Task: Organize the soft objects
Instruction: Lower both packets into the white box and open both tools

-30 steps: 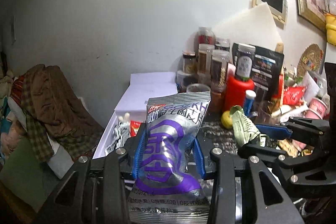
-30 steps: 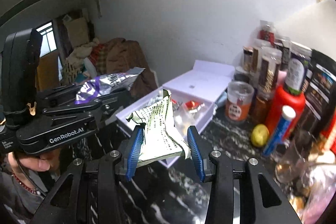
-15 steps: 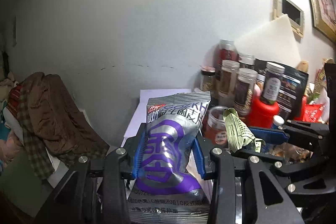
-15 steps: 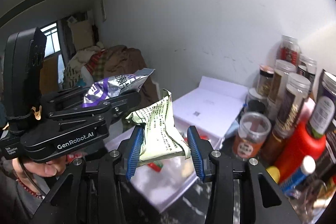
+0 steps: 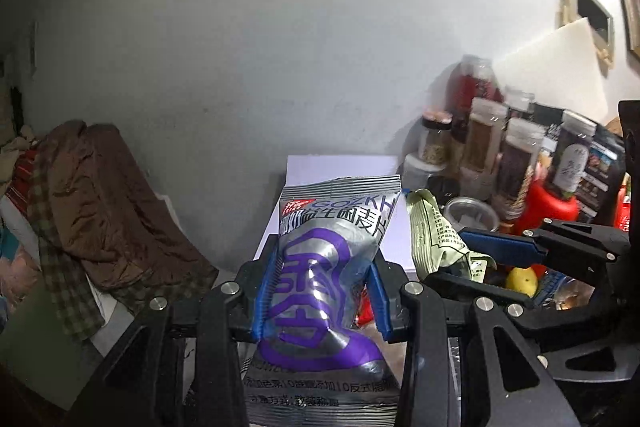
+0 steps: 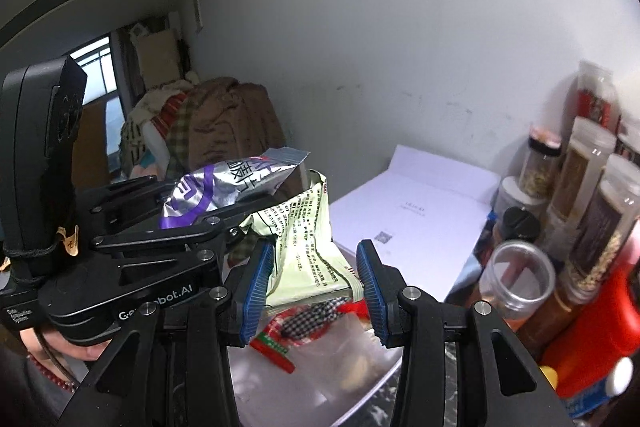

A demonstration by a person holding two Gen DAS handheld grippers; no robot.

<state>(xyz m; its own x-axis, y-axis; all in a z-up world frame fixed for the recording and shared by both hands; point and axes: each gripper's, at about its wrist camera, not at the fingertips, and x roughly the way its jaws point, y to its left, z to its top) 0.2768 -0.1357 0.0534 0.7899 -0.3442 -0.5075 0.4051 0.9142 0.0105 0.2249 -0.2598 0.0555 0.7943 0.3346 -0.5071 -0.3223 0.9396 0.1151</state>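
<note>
My left gripper [image 5: 322,291] is shut on a silver and purple snack packet [image 5: 328,267], held upright between the blue pads. My right gripper [image 6: 316,291] is shut on a crumpled pale green packet [image 6: 308,247]. Both hang over an open white box [image 6: 420,219] whose raised lid leans toward the wall. Inside the box lie a red packet [image 6: 276,343], a black-and-white checked item [image 6: 312,313] and a clear bag [image 6: 352,359]. In the left wrist view the right gripper [image 5: 460,259] with the green packet [image 5: 436,239] sits just to the right. In the right wrist view the left gripper [image 6: 224,211] is close on the left.
Tall spice jars [image 6: 580,179], a red bottle [image 6: 596,339] and an empty clear jar [image 6: 516,279] crowd the right side by the wall. A lemon [image 5: 520,281] lies behind the right gripper. Brown and plaid clothes [image 5: 100,211] are heaped at the left. A person's hand [image 6: 44,343] holds the left gripper.
Both grippers have moved left together with their packets, from over the dark counter to above the white box. The jars have slid right in both views. Neither grip has changed.
</note>
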